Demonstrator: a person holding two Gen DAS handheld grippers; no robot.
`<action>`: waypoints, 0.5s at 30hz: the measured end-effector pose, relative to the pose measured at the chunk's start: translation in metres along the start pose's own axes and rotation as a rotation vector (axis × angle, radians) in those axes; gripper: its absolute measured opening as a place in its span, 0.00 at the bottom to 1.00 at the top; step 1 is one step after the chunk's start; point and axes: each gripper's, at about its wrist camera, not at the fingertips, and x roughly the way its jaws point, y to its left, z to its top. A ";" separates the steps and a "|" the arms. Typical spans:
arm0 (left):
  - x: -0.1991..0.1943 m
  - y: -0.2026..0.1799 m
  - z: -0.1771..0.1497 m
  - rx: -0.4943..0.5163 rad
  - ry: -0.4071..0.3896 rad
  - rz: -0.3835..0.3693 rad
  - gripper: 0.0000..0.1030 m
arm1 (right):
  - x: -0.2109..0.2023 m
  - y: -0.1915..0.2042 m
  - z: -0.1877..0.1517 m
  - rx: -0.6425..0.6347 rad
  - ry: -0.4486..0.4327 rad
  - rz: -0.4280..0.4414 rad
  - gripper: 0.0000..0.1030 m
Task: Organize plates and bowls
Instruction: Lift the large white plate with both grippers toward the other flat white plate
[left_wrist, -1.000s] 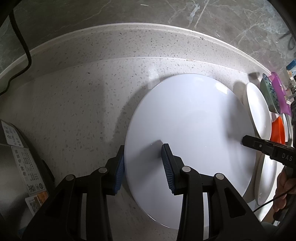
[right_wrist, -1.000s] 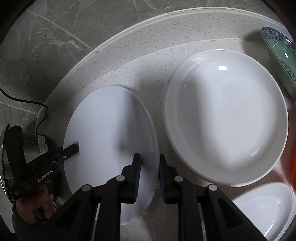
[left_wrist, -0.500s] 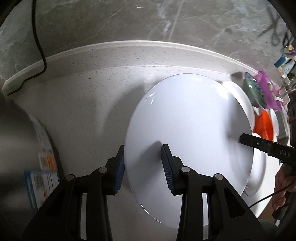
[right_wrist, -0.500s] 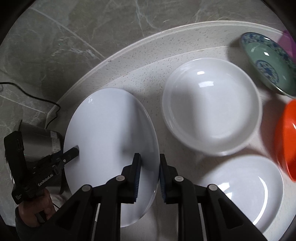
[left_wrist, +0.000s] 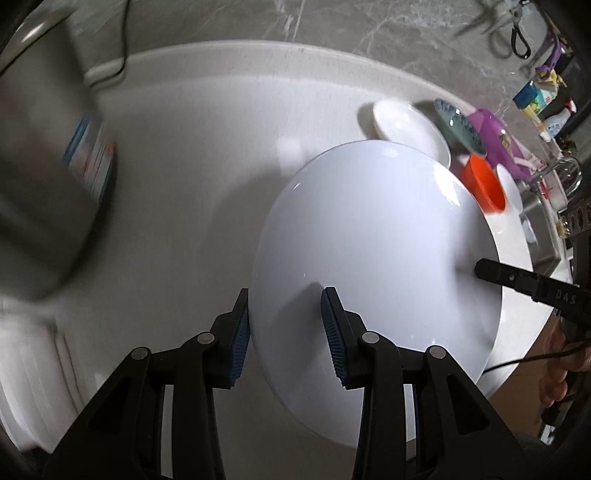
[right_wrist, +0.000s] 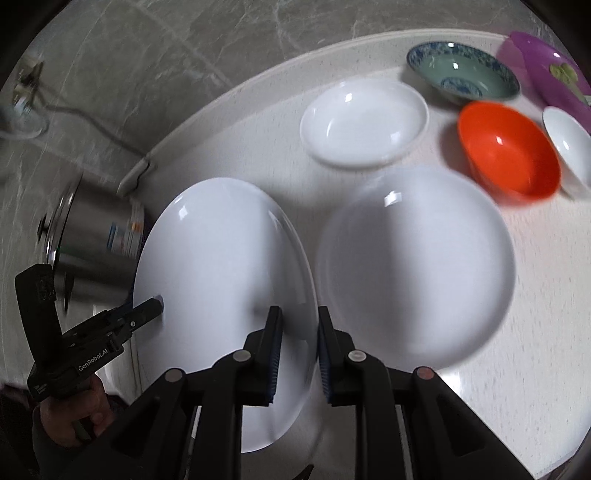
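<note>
- Both tools are lifting the large white plate (left_wrist: 373, 266) higher off the bench (left_wrist: 207, 155) than before.
- Left tool (left_wrist: 285, 328) is clamping its 9 o'clock rim.
- Right tool (right_wrist: 298, 354) is clamping the 3 o'clock rim.
- Farther, toward 1 o'clock, an orange bowl (right_wrist: 508, 147) is sitting.

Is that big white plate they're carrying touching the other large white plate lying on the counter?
Cannot tell. In the right wrist view the held plate and the large white plate show a thin strip of counter between their rims, but blur hides their heights.
</note>
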 end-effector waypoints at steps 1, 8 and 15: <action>-0.001 -0.003 -0.013 -0.020 0.009 0.005 0.33 | 0.001 -0.002 -0.006 -0.010 0.010 0.005 0.20; 0.004 -0.033 -0.089 -0.071 0.049 0.027 0.33 | 0.000 -0.025 -0.052 -0.053 0.071 0.028 0.20; 0.013 -0.057 -0.128 -0.085 0.062 0.041 0.33 | 0.007 -0.045 -0.083 -0.064 0.110 0.012 0.20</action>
